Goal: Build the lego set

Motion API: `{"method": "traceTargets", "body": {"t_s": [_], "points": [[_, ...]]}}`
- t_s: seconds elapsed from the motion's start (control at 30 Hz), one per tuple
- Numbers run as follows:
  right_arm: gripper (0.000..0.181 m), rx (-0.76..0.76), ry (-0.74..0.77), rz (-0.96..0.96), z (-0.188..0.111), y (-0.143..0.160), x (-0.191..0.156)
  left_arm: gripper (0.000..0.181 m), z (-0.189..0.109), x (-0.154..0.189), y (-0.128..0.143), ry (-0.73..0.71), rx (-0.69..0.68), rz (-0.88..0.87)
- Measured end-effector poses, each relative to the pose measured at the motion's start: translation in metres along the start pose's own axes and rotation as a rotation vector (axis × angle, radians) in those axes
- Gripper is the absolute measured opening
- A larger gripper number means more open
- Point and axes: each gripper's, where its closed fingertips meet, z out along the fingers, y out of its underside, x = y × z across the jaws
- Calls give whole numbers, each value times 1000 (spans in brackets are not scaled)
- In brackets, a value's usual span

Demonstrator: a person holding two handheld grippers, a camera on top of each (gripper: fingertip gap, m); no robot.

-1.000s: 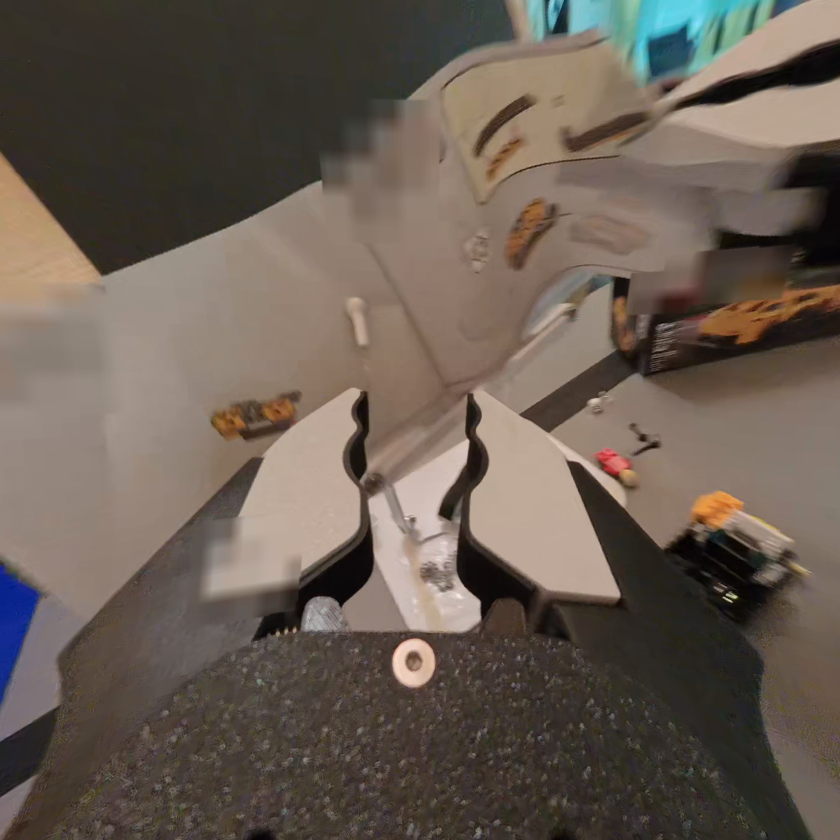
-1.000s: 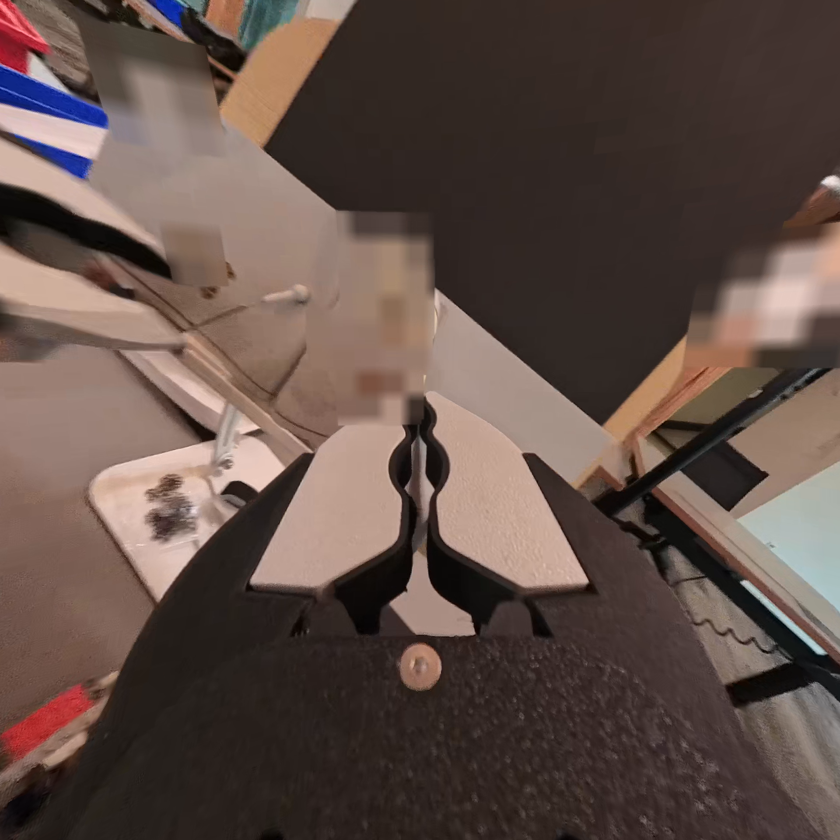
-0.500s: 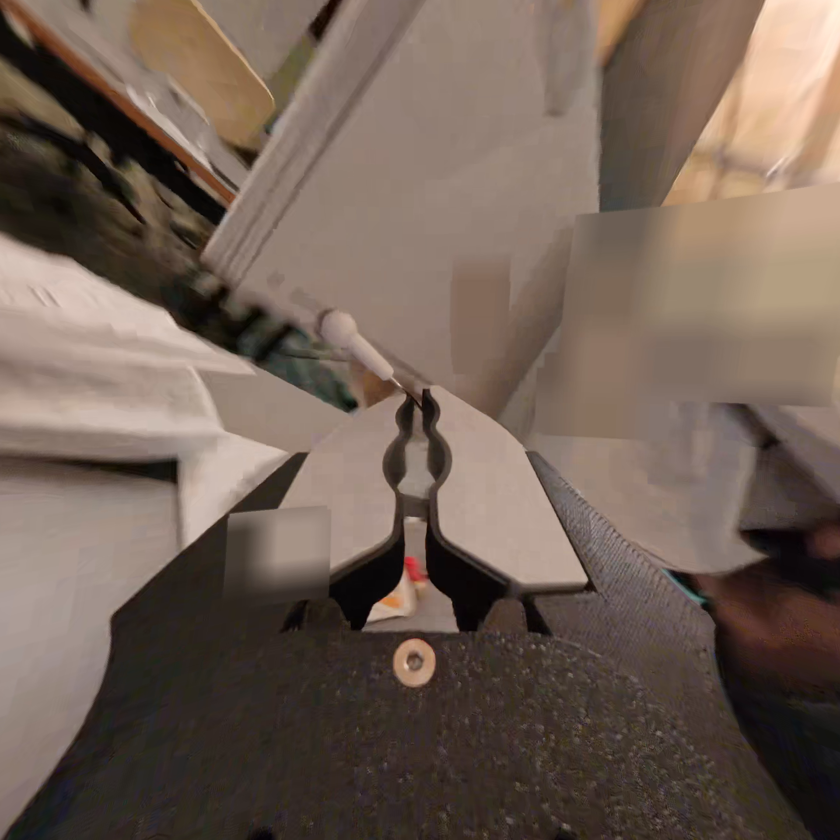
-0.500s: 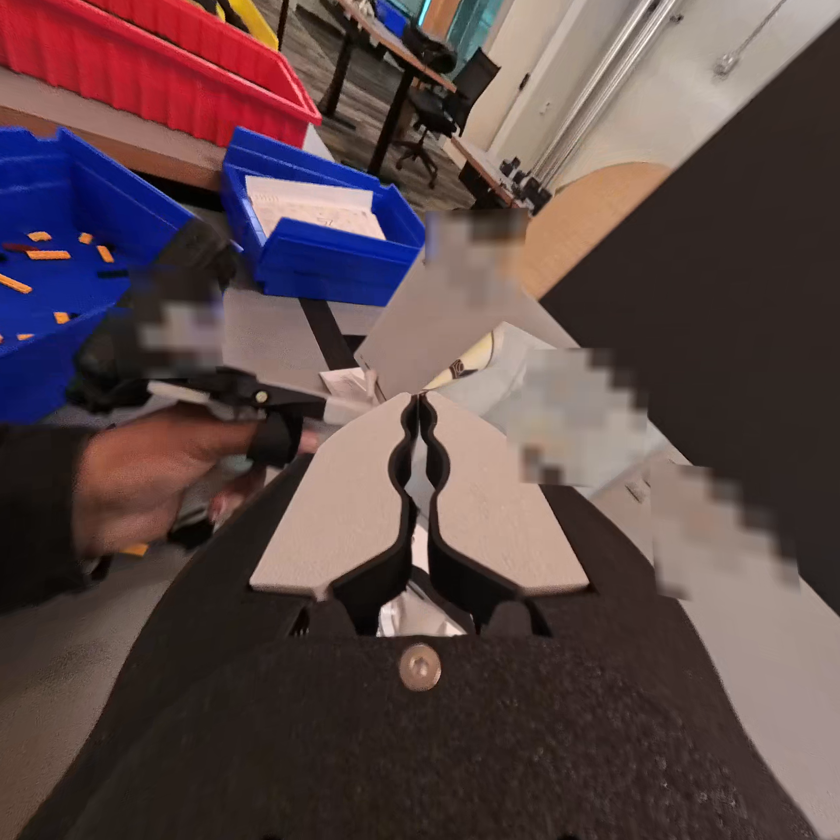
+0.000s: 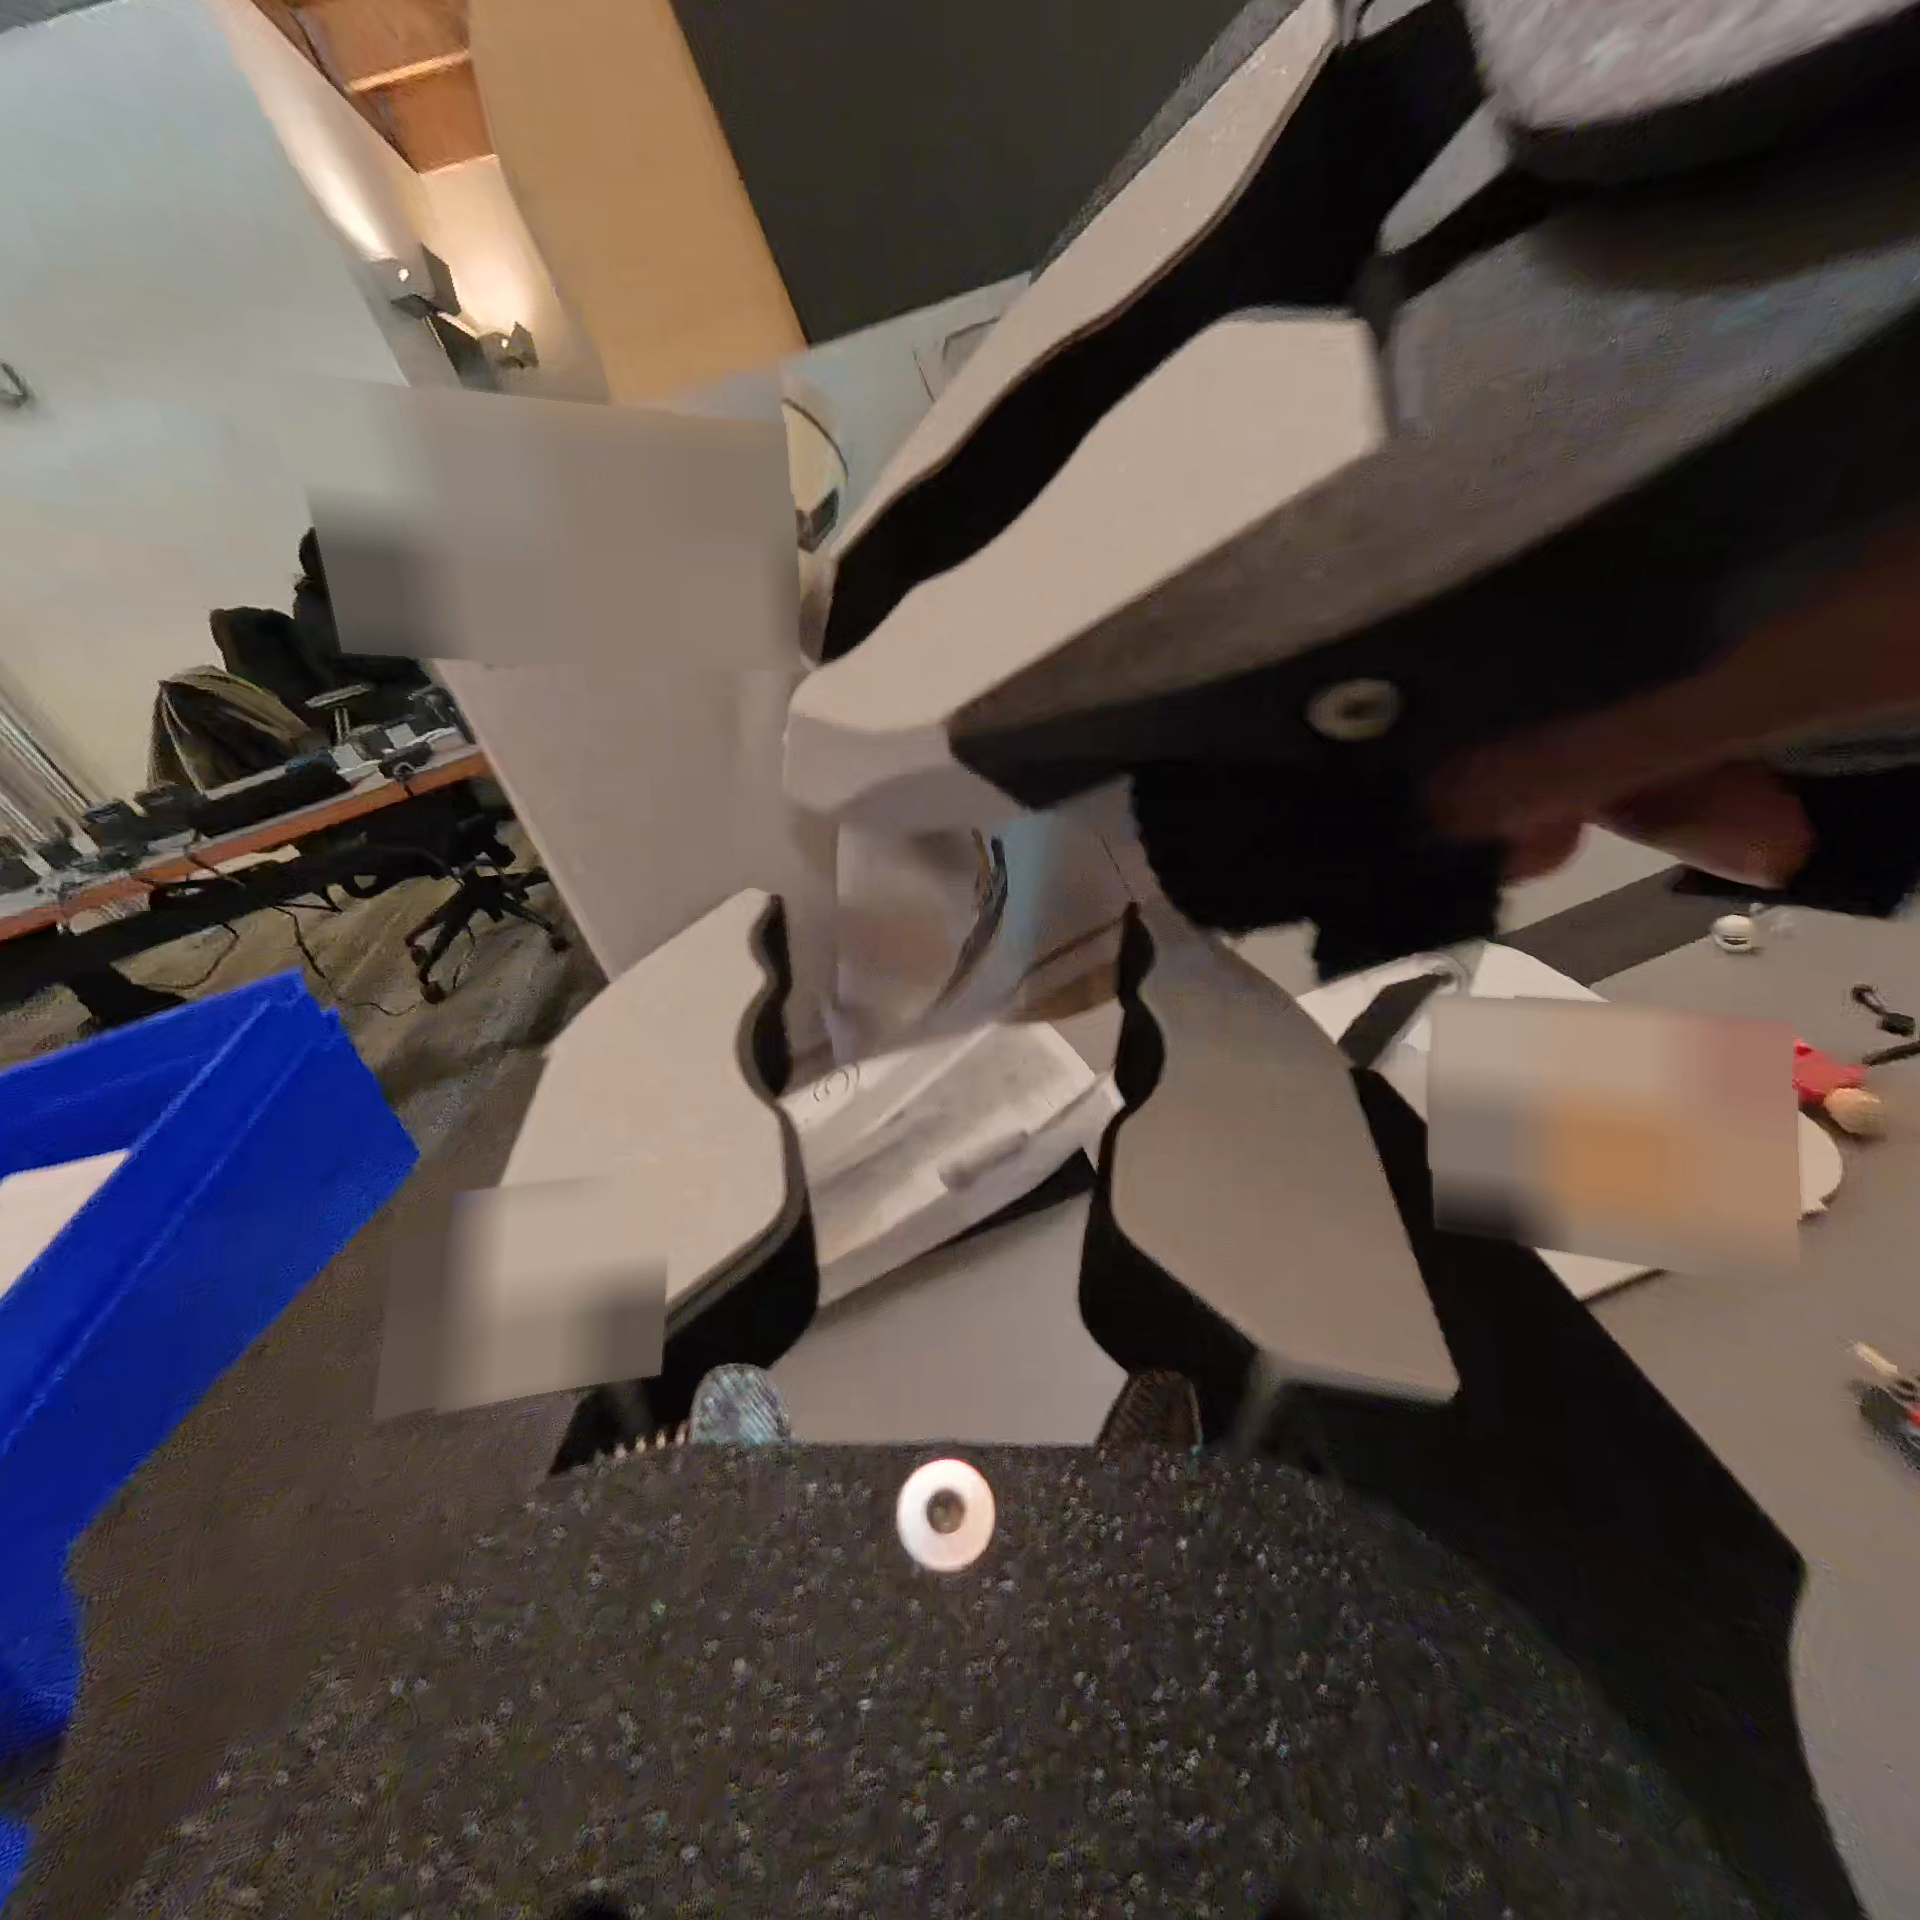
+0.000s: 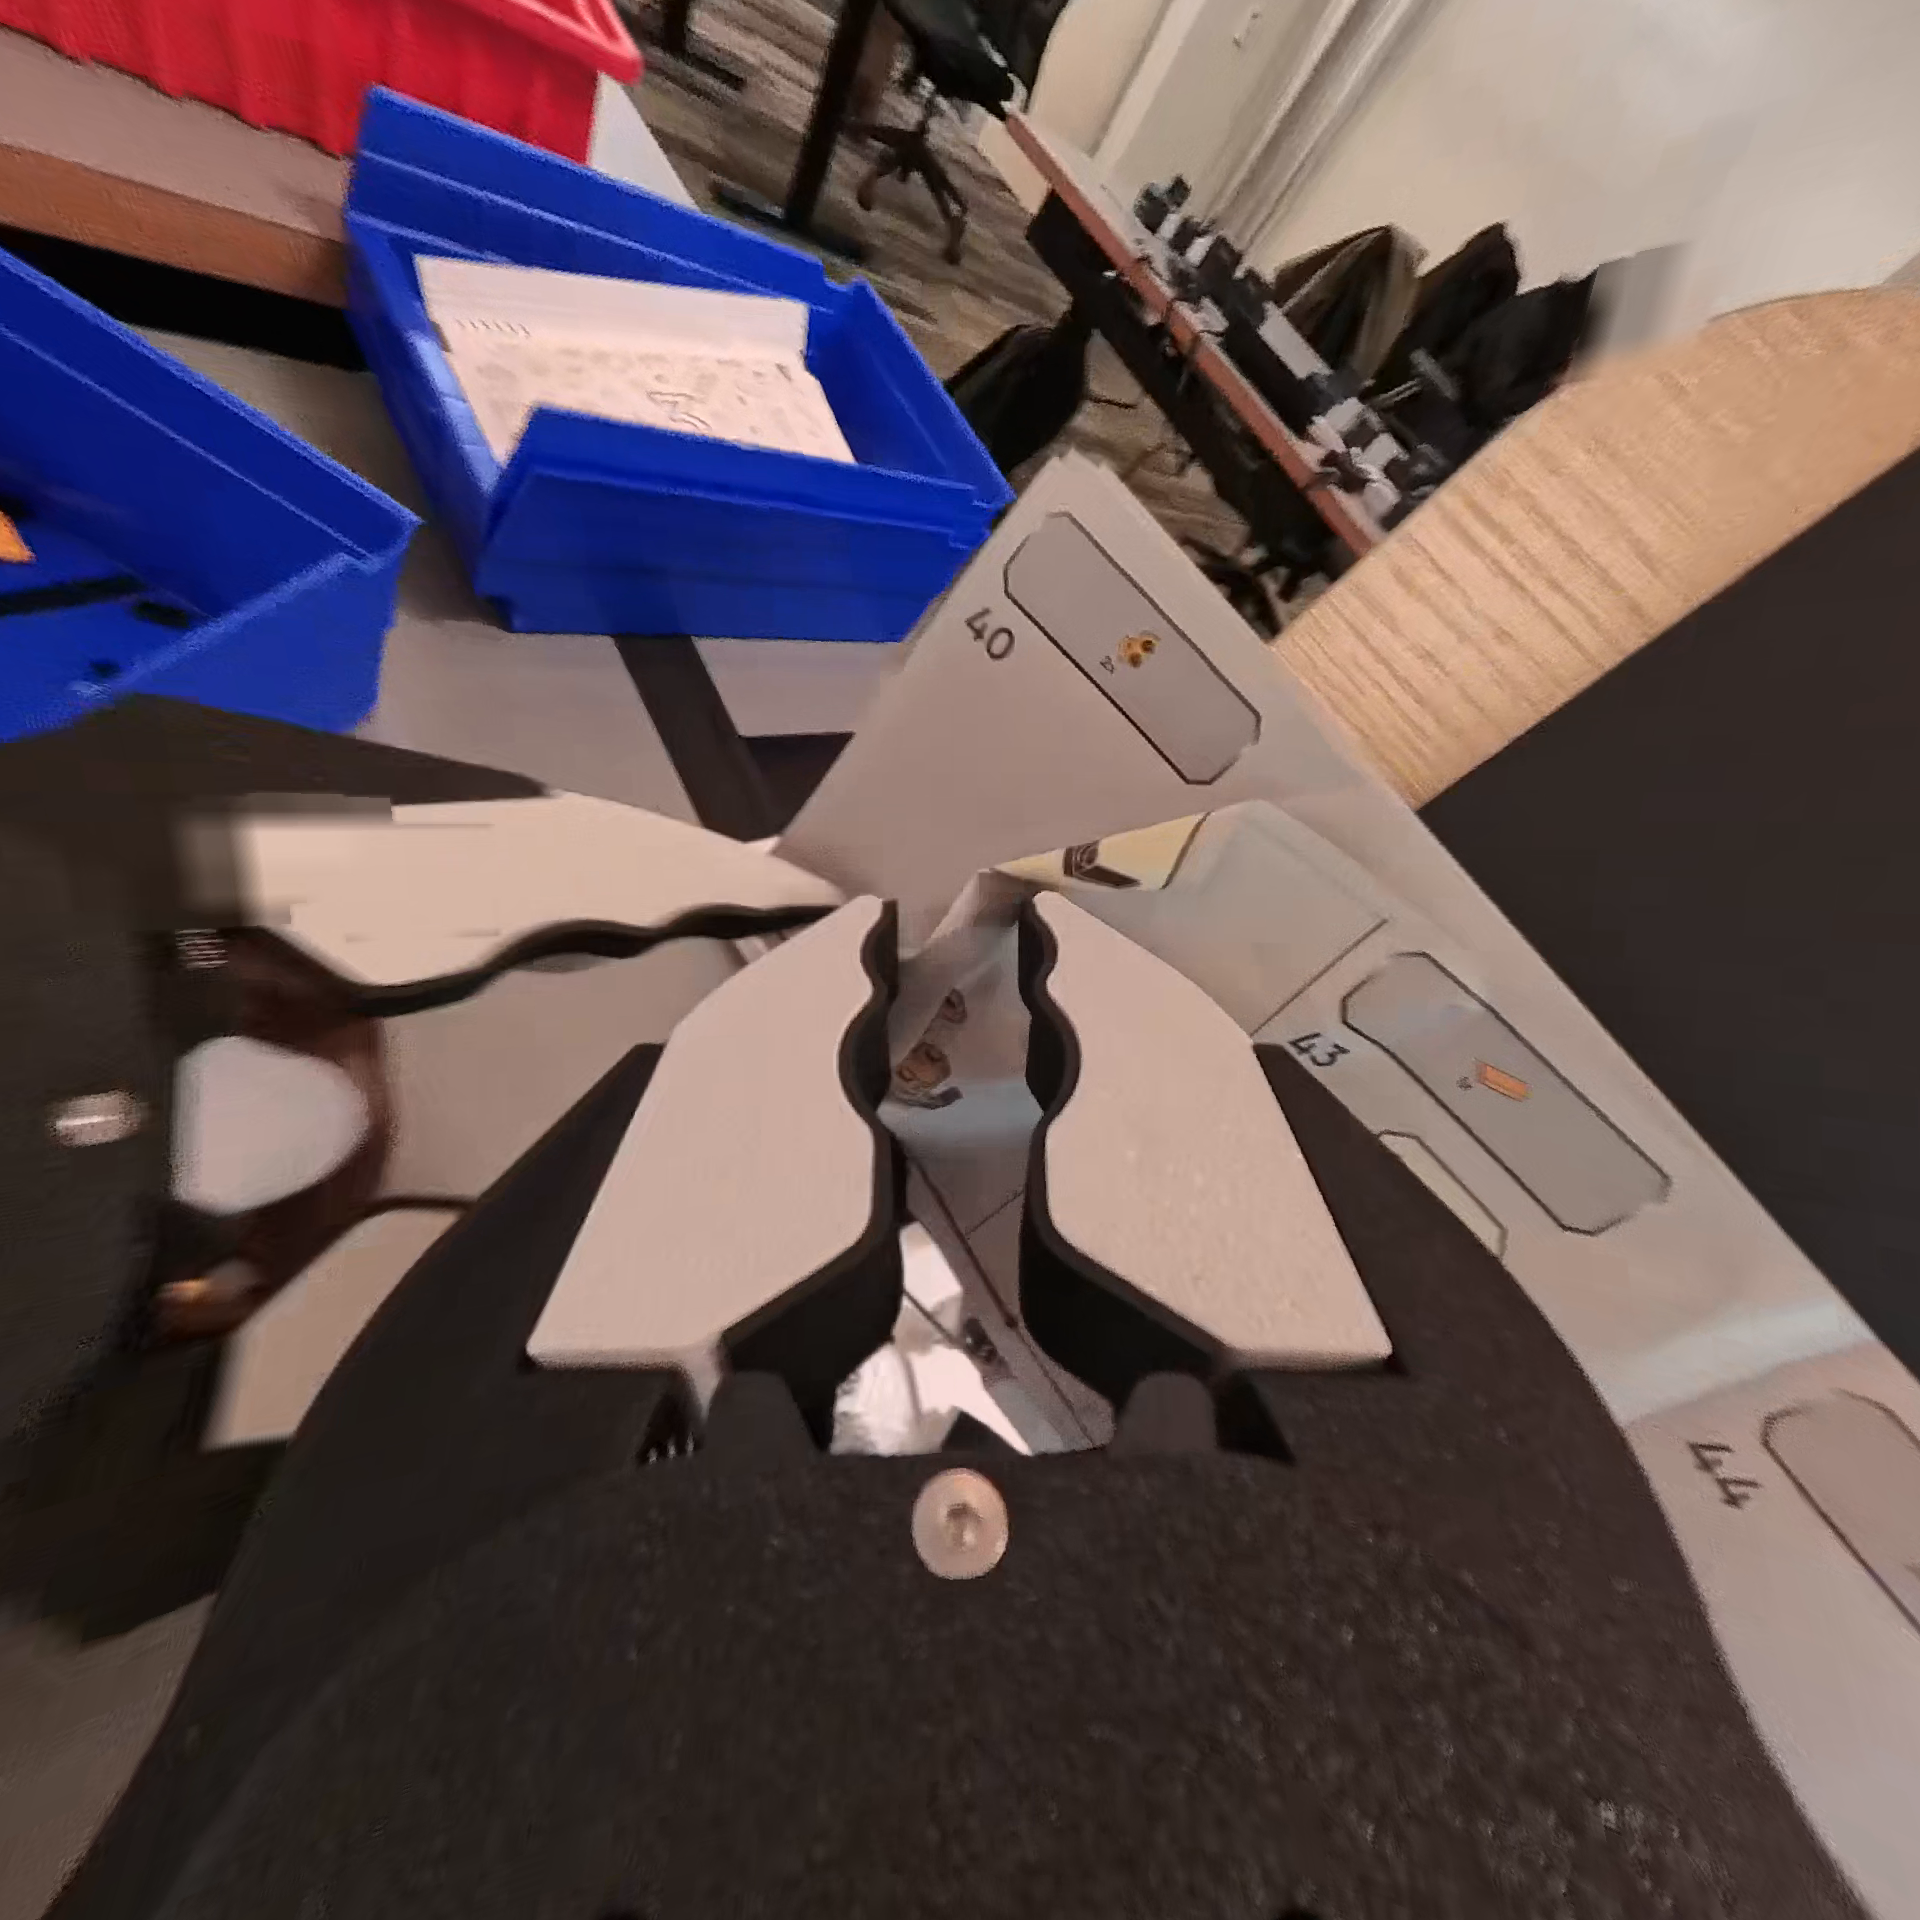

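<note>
**Colours in view**

Blue bins (image 6: 665, 499) sit on the grey surface (image 5: 935, 1340). The instruction booklet (image 6: 1049, 727) is pale grey with small orange pictures. Each claw has light-grey fingers (image 6: 748, 1143) on a speckled black body.

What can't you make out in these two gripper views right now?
- Left wrist view: the instruction booklet is motion-blurred and half hidden behind the right gripper.
- Right wrist view: the left gripper is smeared; grip unclear.
- Blue bin: paper print too small.
</note>
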Motion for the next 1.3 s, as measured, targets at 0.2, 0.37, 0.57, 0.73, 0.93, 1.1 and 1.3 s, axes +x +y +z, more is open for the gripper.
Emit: {"method": "traceTargets", "body": {"t_s": [0.2,0.37,0.57,0.73,0.93,1.1,1.3], "points": [[41,283,-231,103,-61,-46,-3,0,11,-7,-18,61,34,-120],[39,348,51,-24,-118,-12,75,0,16,-30,-4,61,-29,-340],[40,61,393,-129,-126,109,155,6,20,-41,8,99,-81,-626],[64,40,574,91,-144,159,206,14,24,-55,21,103,-107,-745],[97,74,246,478,-123,184,220,18,33,-58,29,73,-160,-644],[74,103,-87,656,-106,183,208,19,40,-59,32,53,-176,-622],[49,151,-85,684,-132,185,197,18,49,-64,35,26,-181,-595]]}}
